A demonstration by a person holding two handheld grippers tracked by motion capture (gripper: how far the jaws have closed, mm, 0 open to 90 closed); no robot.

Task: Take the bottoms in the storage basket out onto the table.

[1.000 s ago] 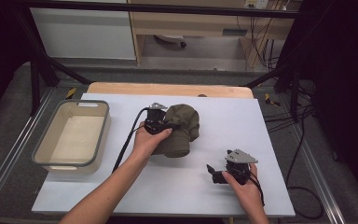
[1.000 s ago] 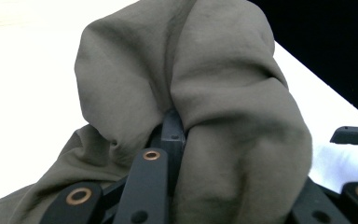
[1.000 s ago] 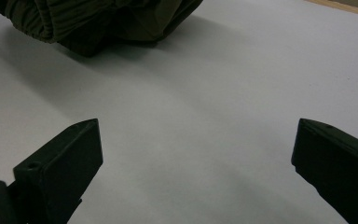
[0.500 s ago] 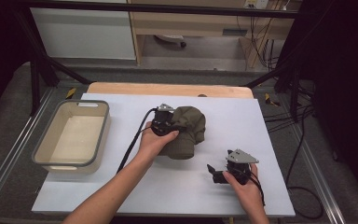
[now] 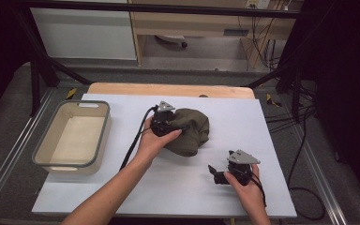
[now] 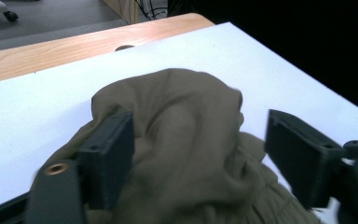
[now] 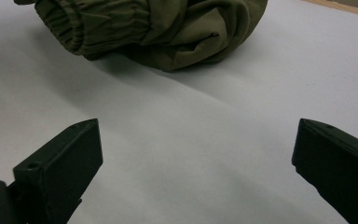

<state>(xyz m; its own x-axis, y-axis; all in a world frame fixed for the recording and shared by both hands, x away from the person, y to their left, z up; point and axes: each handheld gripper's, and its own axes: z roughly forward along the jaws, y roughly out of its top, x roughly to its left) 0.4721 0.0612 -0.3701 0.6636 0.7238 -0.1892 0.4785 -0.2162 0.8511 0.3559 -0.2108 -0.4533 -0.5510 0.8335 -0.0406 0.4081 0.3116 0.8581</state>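
Observation:
A bunched olive-green garment (image 5: 194, 133) lies on the white tabletop (image 5: 243, 126) near its middle. My left gripper (image 5: 180, 127) rests against the garment's left side. In the left gripper view the left gripper (image 6: 198, 121) is open, its jaws straddling a mound of the garment (image 6: 182, 158) without closing on it. My right gripper (image 5: 217, 173) is held low near the front right of the table. It is open and holds nothing. In the right gripper view the right gripper (image 7: 198, 126) faces bare table, with the garment (image 7: 158, 28) and its elastic cuff farther ahead.
A beige bin with a grey rim (image 5: 104, 136) stands at the left of the table. A wooden strip (image 5: 168, 89) runs along the back edge. Black cables (image 5: 133, 140) trail from the left gripper toward the front.
My left gripper has slid to the right onto the garment, which has shifted slightly right with it. The right gripper has hardly moved.

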